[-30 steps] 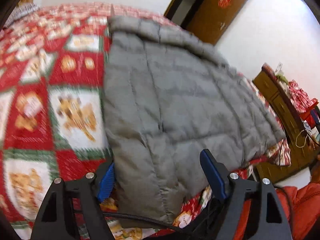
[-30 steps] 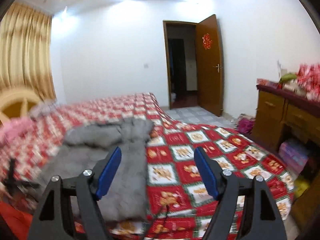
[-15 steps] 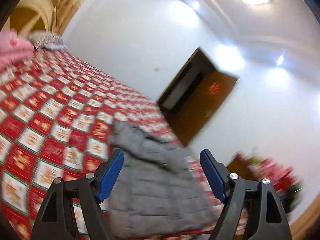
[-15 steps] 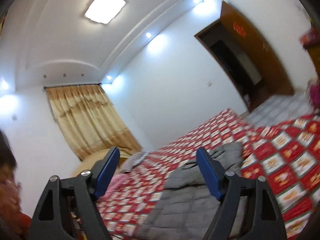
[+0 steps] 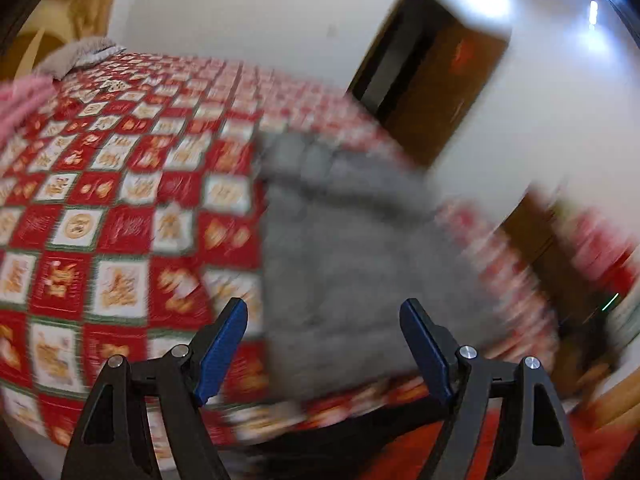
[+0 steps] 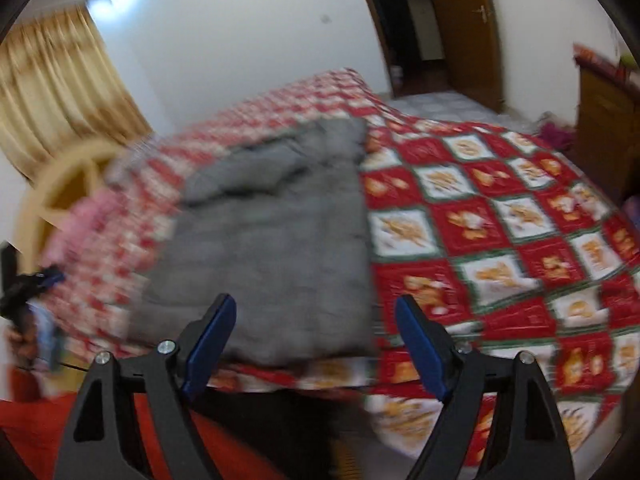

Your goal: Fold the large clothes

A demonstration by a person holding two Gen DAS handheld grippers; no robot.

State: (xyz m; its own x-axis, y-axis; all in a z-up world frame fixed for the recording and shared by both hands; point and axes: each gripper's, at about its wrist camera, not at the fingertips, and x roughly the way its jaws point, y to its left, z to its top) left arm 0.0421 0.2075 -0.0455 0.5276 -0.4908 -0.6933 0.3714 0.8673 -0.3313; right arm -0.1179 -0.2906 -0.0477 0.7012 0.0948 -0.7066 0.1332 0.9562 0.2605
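Note:
A grey quilted jacket (image 5: 340, 232) lies folded flat near the front edge of the bed; it also shows in the right wrist view (image 6: 276, 240). My left gripper (image 5: 324, 320) is open and empty, held above and in front of the jacket's near edge. My right gripper (image 6: 316, 316) is open and empty, also held short of the jacket's near edge. The left gripper shows small at the left edge of the right wrist view (image 6: 28, 284). Both views are motion-blurred.
The bed has a red, white and green patterned cover (image 6: 500, 240). A pink cloth (image 5: 20, 108) and a pillow (image 5: 76, 56) lie at the head end. An open wooden door (image 6: 460, 28) and a wooden dresser (image 6: 608, 120) stand to the right.
Both grippers swung up toward the ceiling and have now tilted back down toward the bed. Both stay open and empty. The jacket has not moved.

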